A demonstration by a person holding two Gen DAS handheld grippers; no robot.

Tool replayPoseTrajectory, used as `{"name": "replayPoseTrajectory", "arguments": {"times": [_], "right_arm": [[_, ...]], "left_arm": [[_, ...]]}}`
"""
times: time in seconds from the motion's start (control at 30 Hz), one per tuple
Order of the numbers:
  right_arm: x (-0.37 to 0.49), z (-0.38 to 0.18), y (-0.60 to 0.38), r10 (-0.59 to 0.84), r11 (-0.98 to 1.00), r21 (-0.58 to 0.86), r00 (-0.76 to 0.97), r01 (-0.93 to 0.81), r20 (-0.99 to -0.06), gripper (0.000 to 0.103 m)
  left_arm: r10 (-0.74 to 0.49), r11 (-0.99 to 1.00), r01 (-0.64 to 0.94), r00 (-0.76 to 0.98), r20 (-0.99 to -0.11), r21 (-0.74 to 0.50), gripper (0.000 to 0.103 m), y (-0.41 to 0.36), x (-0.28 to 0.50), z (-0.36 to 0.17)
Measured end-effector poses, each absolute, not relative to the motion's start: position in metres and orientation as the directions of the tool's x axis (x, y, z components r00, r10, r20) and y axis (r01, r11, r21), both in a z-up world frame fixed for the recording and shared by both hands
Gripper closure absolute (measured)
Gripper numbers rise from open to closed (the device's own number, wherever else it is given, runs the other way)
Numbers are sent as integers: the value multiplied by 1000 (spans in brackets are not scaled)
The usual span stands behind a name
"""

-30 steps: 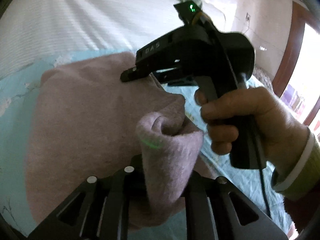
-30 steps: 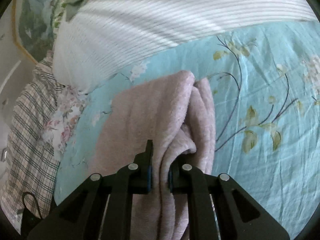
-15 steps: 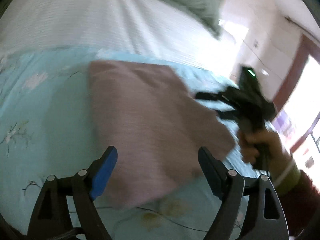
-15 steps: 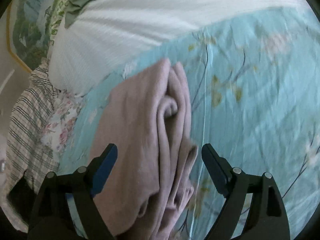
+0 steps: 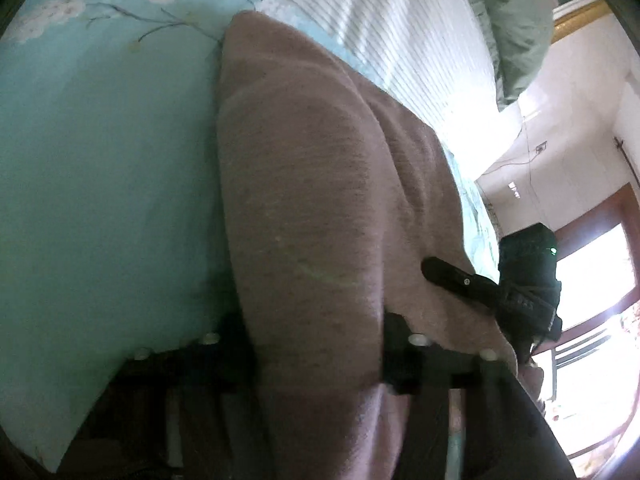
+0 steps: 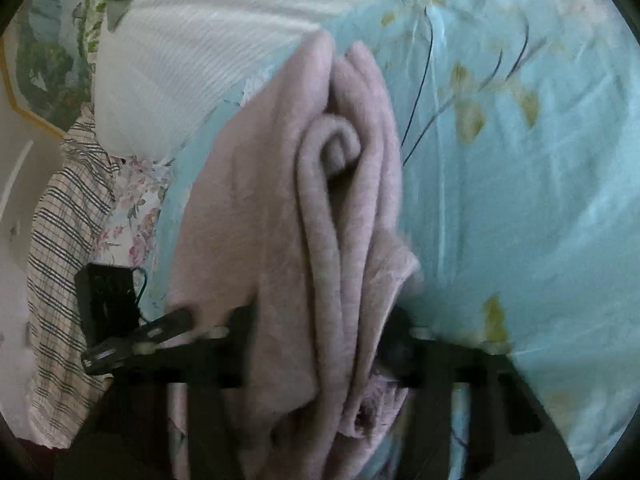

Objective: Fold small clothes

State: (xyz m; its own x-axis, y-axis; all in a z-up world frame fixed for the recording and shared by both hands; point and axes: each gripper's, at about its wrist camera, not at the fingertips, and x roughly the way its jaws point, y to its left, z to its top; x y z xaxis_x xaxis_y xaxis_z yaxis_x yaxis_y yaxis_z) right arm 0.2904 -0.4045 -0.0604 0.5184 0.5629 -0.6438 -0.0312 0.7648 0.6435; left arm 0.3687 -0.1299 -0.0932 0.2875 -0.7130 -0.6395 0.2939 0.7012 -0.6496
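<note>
Pink knit garment [image 6: 304, 216]: soft, fuzzy, folded into a long bundle of several stacked layers, one rolled edge curling at the far end. Lying on light blue floral bedsheet [image 6: 520, 184], far end close to white ribbed bedding [image 6: 192, 52]. Seen from left wrist view as one broad smooth pink slab [image 5: 320, 184] running away along the sheet [image 5: 100, 140].

Left gripper [image 5: 316, 352]: pitched downward, low over the bed, near end of bundle filling the gap between its fingers. Jaws closing; cloth between them, both fingers dark and blurred against the fabric, firm pinch not confirmed.

Right gripper [image 6: 320, 336]: likewise pitched downward at the opposite end of the bundle, stacked layers passing between its fingers. Jaws closing; cloth between them, contact of pads not clearly readable through blur.

Each gripper visible in the other's view: right one [image 5: 472, 280] at the garment's right edge, left one [image 6: 132, 332] at lower left beside checked cloth [image 6: 60, 240].
</note>
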Motion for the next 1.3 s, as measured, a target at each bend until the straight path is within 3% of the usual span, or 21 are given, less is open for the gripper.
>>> {"name": "replayPoseTrajectory", "arguments": {"times": [0.17,0.33,0.57,0.67,0.87,1.0,1.1,1.2,1.3], "right_arm": [[270,-35,-374,610,732,671,548,-115,-572,67],[264,-40,-307,685,696,683,494,-223,-536,67],[261,-56,-226,774,615,732,402,-293,-489,67],[258,-66,-204,760,640,707,381,-300,-526,67],[254,-73,-195,684,726,628,394,-282,-614,52],[246,-53,-205,615,784,563,445,-262,-650,40],[243,-25,-213,568,815,509,549,-276,-613,35],[256,-9,-209,571,812,501,582,-298,-579,35],[284,-19,-196,566,819,502,541,-278,-623,54]], "left_arm": [[-714,701,368,364,-599,-612,64,-102,324,-52],[-635,772,373,456,-623,-514,64,-44,271,-25],[-561,823,278,529,-637,-495,63,45,226,-25],[-512,850,201,528,-677,-486,59,64,222,-51],[-497,847,130,536,-682,-515,43,82,217,-74],[-452,874,141,586,-672,-465,44,87,205,-55],[-439,884,183,645,-626,-431,46,91,193,-34],[-494,856,252,656,-571,-451,54,93,185,-20],[-521,847,307,638,-567,-434,60,81,186,-19]]}}
